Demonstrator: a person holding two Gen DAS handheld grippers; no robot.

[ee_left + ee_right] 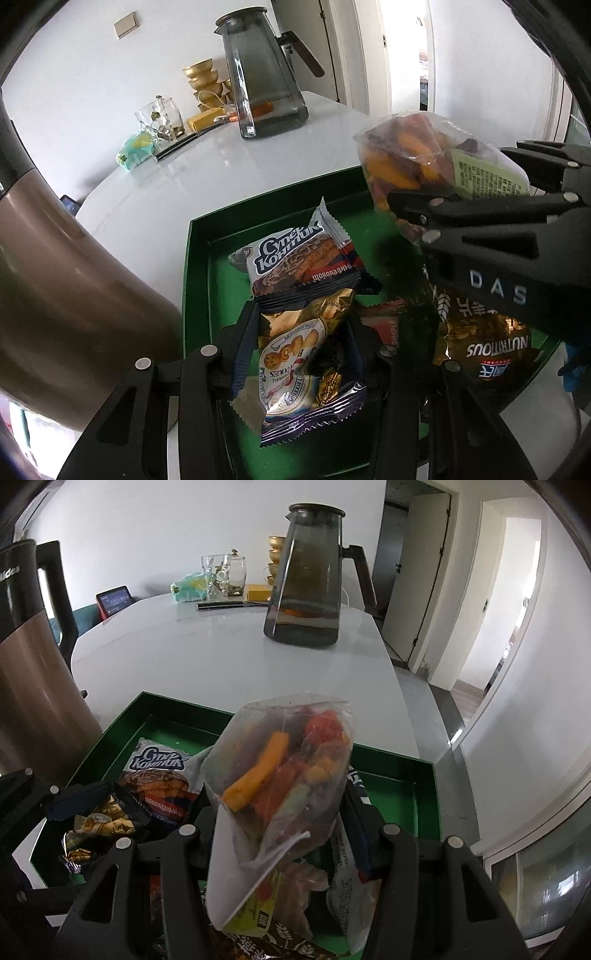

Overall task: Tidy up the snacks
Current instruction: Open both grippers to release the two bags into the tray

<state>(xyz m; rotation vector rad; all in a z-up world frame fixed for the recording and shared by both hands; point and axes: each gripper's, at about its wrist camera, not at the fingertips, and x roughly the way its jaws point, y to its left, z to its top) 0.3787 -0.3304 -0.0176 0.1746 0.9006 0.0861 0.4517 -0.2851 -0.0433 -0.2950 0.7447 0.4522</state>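
A green tray (195, 258) on the white table holds a "Супер Контик" biscuit packet (295, 258) and a gold "Nutritious" packet (480, 350). My left gripper (299, 343) is shut on a gold cookie packet (303, 354) just above the tray's near left part. In the right wrist view that cookie packet (103, 823) shows at the left. My right gripper (284, 827) is shut on a clear bag of orange and red snacks (288, 768) and holds it above the tray (424, 775). From the left wrist view the right gripper (447, 175) and the clear bag (417, 155) hang at the right.
A tall brown kettle (55, 295) stands close to the tray's left side. A grey glass pitcher (306, 583) stands farther back on the table. Behind it are gold bowls (203, 77), a glass jar (162, 118) and a small screen (114, 600).
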